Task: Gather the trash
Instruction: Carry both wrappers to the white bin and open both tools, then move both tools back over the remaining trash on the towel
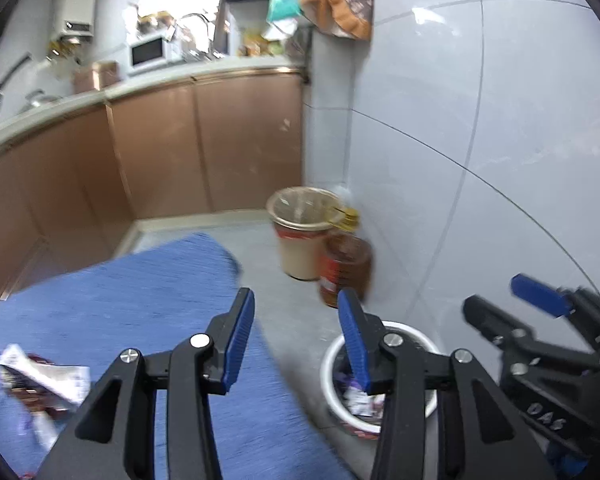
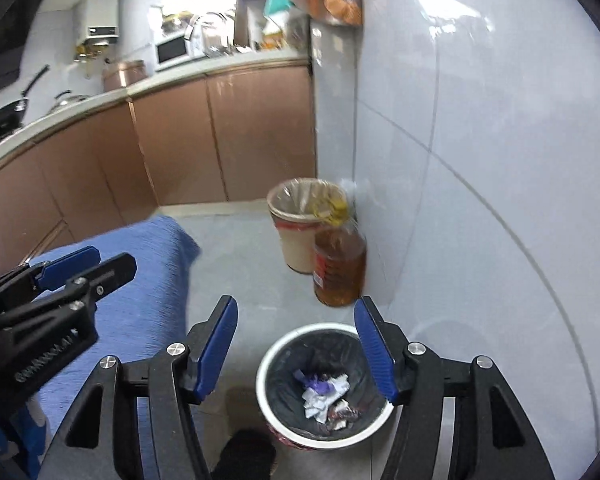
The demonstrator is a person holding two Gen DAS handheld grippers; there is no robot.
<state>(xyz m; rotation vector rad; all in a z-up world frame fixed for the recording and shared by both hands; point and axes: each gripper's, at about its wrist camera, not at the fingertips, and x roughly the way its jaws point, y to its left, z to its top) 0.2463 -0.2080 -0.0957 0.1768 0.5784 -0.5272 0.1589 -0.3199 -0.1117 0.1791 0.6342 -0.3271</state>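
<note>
Both grippers are over the floor by the tiled wall, pointing downward. Left gripper (image 1: 296, 336): blue-padded fingers released, nothing between them; through the gap, grey floor and the rim of the small bin. Right gripper (image 2: 296, 344): fingers likewise spread and empty, hanging above the small white-rimmed bin (image 2: 272, 354), which sits at about 6 o'clock in the right wrist view, black liner inside. Trash in the bin (image 2: 326, 398): crumpled white and purple wrappers lying on the bottom of the liner. More trash on the blue cloth (image 1: 40, 380): a crumpled printed wrapper, at about 8 o'clock in the left wrist view, blurred. The blue cloth (image 1: 140, 300) covers a surface just beside the bin. Farther along the wall, at about 12 o'clock from the bin: a large amber oil bottle (image 2: 340, 268) touching or nearly touching a taller lined bin (image 2: 296, 240). Brown cabinets (image 1: 204, 140) run behind, worktop with a microwave (image 1: 148, 52).
</note>
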